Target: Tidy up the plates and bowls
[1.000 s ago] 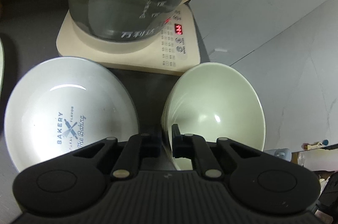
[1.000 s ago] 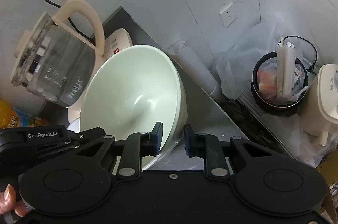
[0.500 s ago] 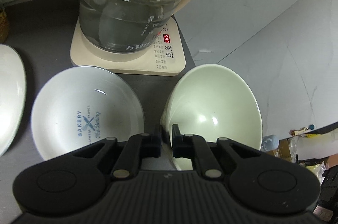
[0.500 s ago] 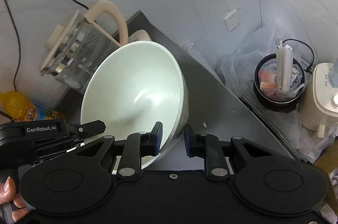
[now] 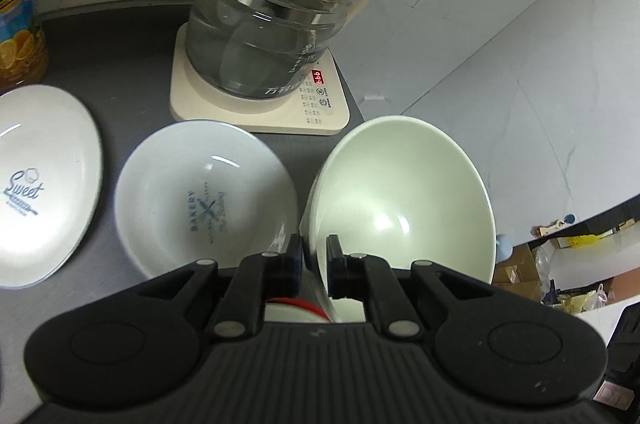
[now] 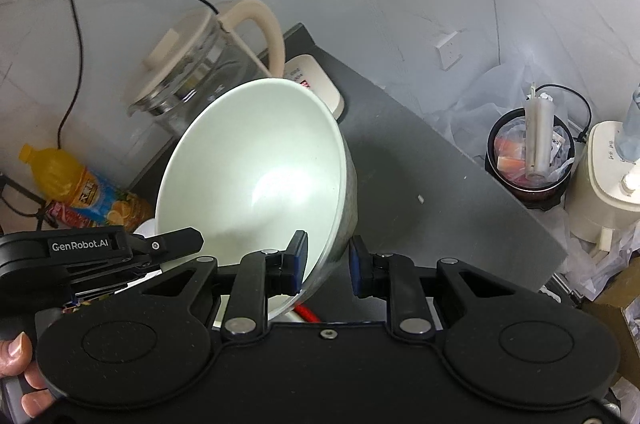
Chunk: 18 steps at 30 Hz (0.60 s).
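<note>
A pale green bowl (image 5: 400, 191) hangs tilted above the dark counter (image 5: 132, 63), and my left gripper (image 5: 314, 264) is shut on its near rim. In the right wrist view the same green bowl (image 6: 256, 167) fills the middle, with my right gripper (image 6: 328, 264) shut on its rim, one finger inside and one outside. One of the left gripper's fingers (image 6: 176, 242) reaches the bowl's lower left edge. A white bowl printed "Bakery" (image 5: 204, 191) and a white plate printed "Sweet" (image 5: 36, 183) rest on the counter to the left. Under the green bowl shows a white dish with a red line (image 5: 288, 308).
A glass kettle (image 5: 272, 35) stands on its cream base (image 5: 260, 111) behind the bowls. An orange juice bottle (image 5: 16, 3) is at the far left. Beyond the counter's right edge (image 6: 500, 191) are a lined bin (image 6: 528, 159) and a white appliance (image 6: 604, 175). A hand (image 6: 16, 364) grips the left tool.
Both grippers have drawn up and back from the kettle with the green bowl still held. The "Sweet" plate and the juice bottle have come into view.
</note>
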Motion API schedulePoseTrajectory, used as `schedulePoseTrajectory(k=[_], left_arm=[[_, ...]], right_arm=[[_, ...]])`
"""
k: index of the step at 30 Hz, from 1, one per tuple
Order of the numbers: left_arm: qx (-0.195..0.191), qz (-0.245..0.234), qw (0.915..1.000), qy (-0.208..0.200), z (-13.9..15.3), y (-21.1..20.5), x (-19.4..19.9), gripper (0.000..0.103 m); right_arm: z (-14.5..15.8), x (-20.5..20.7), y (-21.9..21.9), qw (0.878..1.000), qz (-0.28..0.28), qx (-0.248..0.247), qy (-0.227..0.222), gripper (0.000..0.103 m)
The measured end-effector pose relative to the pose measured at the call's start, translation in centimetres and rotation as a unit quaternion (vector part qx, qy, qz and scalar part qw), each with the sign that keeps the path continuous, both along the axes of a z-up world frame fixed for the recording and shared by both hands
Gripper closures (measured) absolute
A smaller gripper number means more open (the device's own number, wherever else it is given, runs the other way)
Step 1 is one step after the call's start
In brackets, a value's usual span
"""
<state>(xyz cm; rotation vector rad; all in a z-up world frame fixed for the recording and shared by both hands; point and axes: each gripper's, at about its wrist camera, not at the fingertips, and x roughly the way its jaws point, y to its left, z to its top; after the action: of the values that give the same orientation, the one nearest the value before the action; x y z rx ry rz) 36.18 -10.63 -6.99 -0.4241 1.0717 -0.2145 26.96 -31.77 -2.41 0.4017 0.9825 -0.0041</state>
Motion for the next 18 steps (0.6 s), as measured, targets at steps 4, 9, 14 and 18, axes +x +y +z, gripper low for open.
schedulePoseTrajectory(k=[4, 9, 14, 18], left_arm=[[-0.002, -0.005, 1.0000, -0.002, 0.3, 1.0, -1.4, 0.095], [-0.003, -0.012, 0.9999, -0.002, 0.5, 2.0, -3.0, 0.094], [-0.007, -0.018, 0.9998, 0.006, 0.0, 3.0, -4.6, 0.094], [-0.009, -0.023, 0.9996, 0.013, -0.4, 3.6, -5.7, 0.093]], right_arm=[[0.6, -1.5, 1.5, 1.000, 0.000, -0.003, -0.008, 0.081], [0.9, -3.1, 2.9, 1.000, -0.001, -0.012, -0.011, 0.081], [0.9, -4.4, 3.8, 1.000, -0.001, -0.017, -0.007, 0.081], [0.7, -5.4, 4.5, 1.000, -0.002, -0.018, -0.003, 0.081]])
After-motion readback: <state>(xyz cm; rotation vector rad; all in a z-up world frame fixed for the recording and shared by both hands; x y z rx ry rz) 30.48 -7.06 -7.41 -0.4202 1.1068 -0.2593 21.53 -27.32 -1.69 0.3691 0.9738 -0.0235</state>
